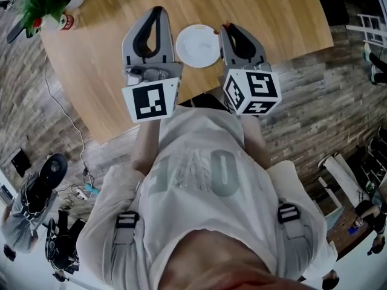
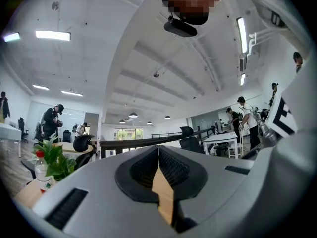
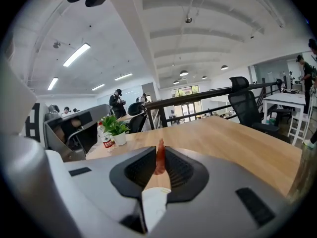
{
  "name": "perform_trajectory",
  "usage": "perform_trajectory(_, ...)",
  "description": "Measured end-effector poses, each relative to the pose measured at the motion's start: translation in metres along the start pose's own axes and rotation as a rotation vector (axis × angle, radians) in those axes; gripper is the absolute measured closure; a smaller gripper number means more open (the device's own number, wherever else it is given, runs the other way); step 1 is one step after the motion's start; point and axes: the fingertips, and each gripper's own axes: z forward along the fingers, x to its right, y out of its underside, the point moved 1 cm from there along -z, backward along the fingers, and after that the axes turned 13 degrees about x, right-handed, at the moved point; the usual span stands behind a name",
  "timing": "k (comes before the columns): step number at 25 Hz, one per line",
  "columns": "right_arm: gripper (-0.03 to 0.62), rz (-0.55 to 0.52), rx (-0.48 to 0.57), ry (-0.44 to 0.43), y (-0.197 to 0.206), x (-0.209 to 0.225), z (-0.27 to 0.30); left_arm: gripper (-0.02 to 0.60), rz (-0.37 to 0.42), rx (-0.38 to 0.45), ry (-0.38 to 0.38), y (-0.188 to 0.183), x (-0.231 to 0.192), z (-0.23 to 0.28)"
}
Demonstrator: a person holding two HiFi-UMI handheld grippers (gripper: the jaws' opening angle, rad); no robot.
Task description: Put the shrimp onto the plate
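Note:
An orange-red shrimp (image 3: 159, 161) stands pinched upright between the pads of my right gripper (image 3: 160, 151), which is shut on it. Through the gap below the shrimp, a white piece of the plate (image 3: 153, 205) shows. In the head view the round white plate (image 1: 197, 45) lies empty on the wooden table (image 1: 278, 17), between the two grippers. My right gripper (image 1: 229, 26) hangs just right of the plate's edge. My left gripper (image 1: 158, 12) is just left of the plate; in its own view its jaws (image 2: 158, 148) meet with nothing between them.
A potted plant (image 1: 49, 2) and a small bottle (image 1: 65, 22) stand at the table's far left corner. The table's near edge (image 1: 121, 135) runs below the grippers. Cables and bags (image 1: 60, 198) lie on the floor at the left. Office chairs (image 3: 247, 108) stand beyond the table.

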Motion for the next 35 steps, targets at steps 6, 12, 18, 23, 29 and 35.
perform_trajectory(6,0.530,-0.055,-0.093,-0.048,0.033,-0.011,0.036,0.571,0.045,-0.020,-0.030,0.004,-0.021,-0.009)
perform_trajectory(12,0.530,-0.042,-0.251,-0.046,0.085,-0.012,0.049,0.571,0.072,-0.047,-0.049,0.009,-0.030,-0.014)
perform_trajectory(18,0.530,-0.046,-0.365,-0.041,0.123,-0.010,0.049,0.571,0.087,-0.084,-0.061,0.019,-0.036,-0.017)
perform_trajectory(23,0.530,-0.055,-0.472,-0.040,0.149,-0.006,0.046,0.571,0.065,-0.112,-0.088,0.032,-0.041,-0.018)
perform_trajectory(29,0.530,-0.043,-0.540,-0.017,0.166,-0.001,0.043,0.571,0.082,-0.118,-0.084,0.033,-0.040,-0.019)
perform_trajectory(35,0.530,-0.039,-0.572,-0.016,0.175,-0.001,0.044,0.571,0.075,-0.124,-0.080,0.035,-0.040,-0.018)
